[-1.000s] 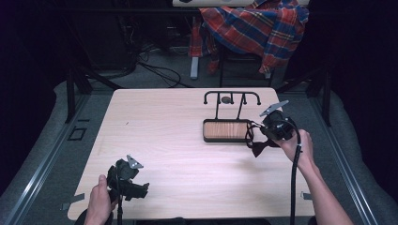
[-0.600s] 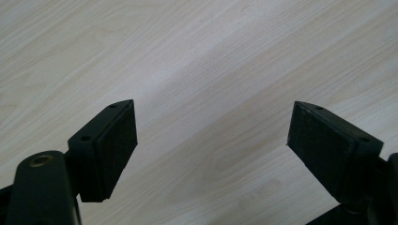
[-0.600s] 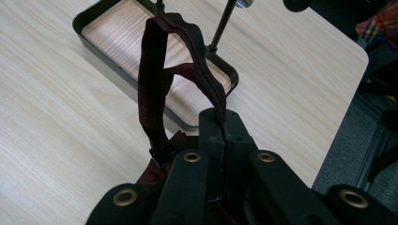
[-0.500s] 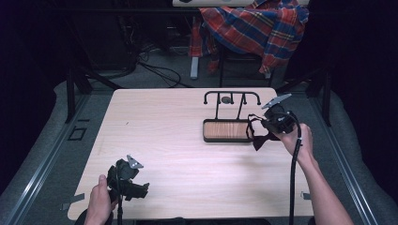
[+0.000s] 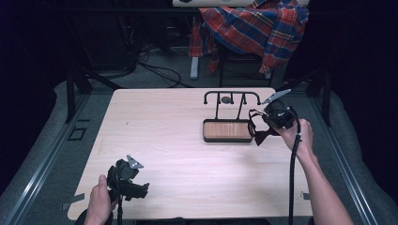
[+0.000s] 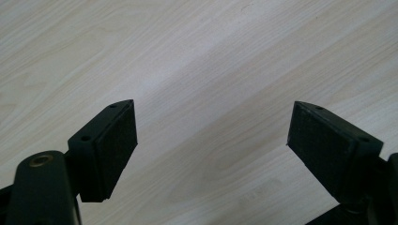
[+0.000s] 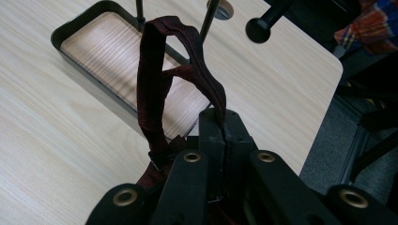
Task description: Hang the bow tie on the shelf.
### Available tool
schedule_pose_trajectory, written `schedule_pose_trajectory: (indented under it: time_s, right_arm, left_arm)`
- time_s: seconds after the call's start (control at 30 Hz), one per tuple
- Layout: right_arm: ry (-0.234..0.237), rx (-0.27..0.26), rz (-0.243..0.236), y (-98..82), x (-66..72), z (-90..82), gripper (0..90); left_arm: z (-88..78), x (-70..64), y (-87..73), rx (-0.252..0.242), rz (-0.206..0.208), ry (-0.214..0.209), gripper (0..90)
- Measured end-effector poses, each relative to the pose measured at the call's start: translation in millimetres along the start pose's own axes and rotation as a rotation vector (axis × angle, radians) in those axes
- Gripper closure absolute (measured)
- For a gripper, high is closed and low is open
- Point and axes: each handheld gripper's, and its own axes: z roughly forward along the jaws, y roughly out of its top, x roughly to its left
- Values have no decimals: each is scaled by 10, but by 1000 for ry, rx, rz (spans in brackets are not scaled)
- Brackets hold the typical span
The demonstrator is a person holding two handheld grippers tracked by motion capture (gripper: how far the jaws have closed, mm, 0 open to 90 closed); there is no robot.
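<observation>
We note that the right gripper point(image 5: 265, 125) has risen and drawn slightly back from the stand since a second ago; it now hangs just off the right end of the tray point(image 5: 227, 131), higher against the rail point(image 5: 231, 93) than before. Its jaws are clamped together on the strap of a dark red bow tie point(image 7: 162, 93); the right gripper view shows the strap looping upward from the closed jaws, with a small metal clasp point(image 7: 156, 161) beside them. In the high view the bow point(image 5: 259, 137) dangles below the gripper, clear of the table point(image 5: 155, 126) and just beside the tray's right wall

We judge the lift to be preparation for hanging the strap over the black rail, which stands behind the tray; the loop is not yet over any part of it

The left gripper point(image 5: 132, 182) has not moved in that second. It sits near the table's front left edge, well apart from the stand, its jaws spread wide over bare wood and holding nothing

We find no brand, label or legible writing on the tie, stand, grippers or table
</observation>
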Motion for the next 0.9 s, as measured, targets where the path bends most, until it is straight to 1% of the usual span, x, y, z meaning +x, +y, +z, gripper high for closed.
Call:
schedule_pose_trajectory:
  time_s: [0.03,0.07,0.13,0.27,0.53,0.7,0.8,0.9]
  right_arm:
    - [2,2,-1,10,-11,-11,892]
    - [0,-16,6,26,-19,-25,892]
    - [-2,-19,5,39,-25,-37,892]
    - [-9,-41,12,110,-58,-79,892]
    - [-20,-56,18,195,-96,-94,893]
    - [-40,-69,33,274,-139,-114,892]
    - [-47,-65,32,293,-152,-107,892]
    - [-67,-82,43,311,-174,-89,892]
  left_arm:
    - [0,1,0,0,1,0,163]
    - [0,0,0,0,0,1,164]
    - [0,0,0,2,1,1,163]
    - [1,-6,-1,-2,0,2,164]
    - [0,-2,-3,0,0,1,164]
    - [0,-2,-3,0,0,1,163]
    - [-1,-2,-3,0,-1,2,163]
    - [-1,-2,-4,1,0,1,164]
